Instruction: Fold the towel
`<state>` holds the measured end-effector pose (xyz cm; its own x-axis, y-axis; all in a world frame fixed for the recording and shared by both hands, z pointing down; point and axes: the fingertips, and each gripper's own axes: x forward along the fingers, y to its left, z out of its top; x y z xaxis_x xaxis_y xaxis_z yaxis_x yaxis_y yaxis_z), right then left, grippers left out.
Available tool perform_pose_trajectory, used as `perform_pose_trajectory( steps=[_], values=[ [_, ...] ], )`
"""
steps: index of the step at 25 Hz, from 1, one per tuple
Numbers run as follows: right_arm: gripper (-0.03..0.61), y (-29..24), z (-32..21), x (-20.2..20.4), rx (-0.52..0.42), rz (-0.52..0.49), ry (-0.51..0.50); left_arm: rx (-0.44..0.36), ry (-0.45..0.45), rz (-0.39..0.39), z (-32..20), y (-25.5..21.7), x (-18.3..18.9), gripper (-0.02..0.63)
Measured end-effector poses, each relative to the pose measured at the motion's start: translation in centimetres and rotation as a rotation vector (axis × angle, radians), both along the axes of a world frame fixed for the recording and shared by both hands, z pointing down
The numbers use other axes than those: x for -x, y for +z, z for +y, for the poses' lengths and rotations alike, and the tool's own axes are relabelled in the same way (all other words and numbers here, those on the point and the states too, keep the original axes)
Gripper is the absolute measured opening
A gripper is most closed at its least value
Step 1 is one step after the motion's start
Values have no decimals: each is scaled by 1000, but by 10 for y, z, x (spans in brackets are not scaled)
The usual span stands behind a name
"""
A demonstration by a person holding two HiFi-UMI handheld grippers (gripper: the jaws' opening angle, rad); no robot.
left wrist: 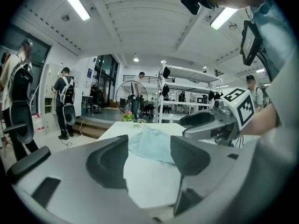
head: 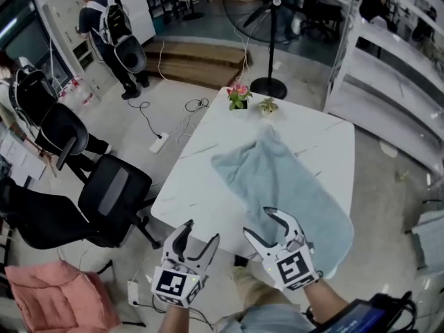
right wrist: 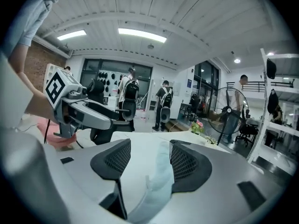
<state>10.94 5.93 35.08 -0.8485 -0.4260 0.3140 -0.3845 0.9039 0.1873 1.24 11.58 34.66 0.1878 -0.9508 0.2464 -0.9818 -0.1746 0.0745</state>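
A light blue towel (head: 277, 179) lies loosely spread and rumpled on the white table (head: 198, 179), running from the far middle to the near right corner. My right gripper (head: 258, 222) hovers over the towel's near edge with its jaws wide apart. In the right gripper view a raised fold of the towel (right wrist: 161, 171) runs between the jaws of the right gripper (right wrist: 150, 146), close to the right one, and is not pinched. My left gripper (head: 200, 234) hangs open just off the table's near edge, left of the towel. Its own view shows the left gripper (left wrist: 148, 146) empty, with the towel (left wrist: 154, 141) beyond.
Two small flower pots (head: 239, 96) stand at the table's far edge, with a standing fan (head: 270, 47) behind. Black office chairs (head: 114, 193) and a pink cushion (head: 55, 297) are to the left. Metal shelving (head: 388, 82) lines the right. People stand at the far left.
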Motion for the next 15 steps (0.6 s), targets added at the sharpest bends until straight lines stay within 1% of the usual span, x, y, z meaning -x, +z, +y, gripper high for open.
perform_pose_trajectory(
  steps=[4, 8, 13, 15],
  values=[
    [272, 12, -46, 25, 62, -8, 73, 59, 64, -15, -62, 21, 34, 285],
    [265, 15, -85, 45, 81, -3, 109, 73, 124, -40, -130, 22, 58, 285],
    [262, 8, -104, 55, 88, 3, 150, 78, 193, -64, -194, 19, 70, 281],
    [262, 9, -111, 54, 86, 11, 181, 84, 214, -67, -217, 28, 77, 256]
  ],
)
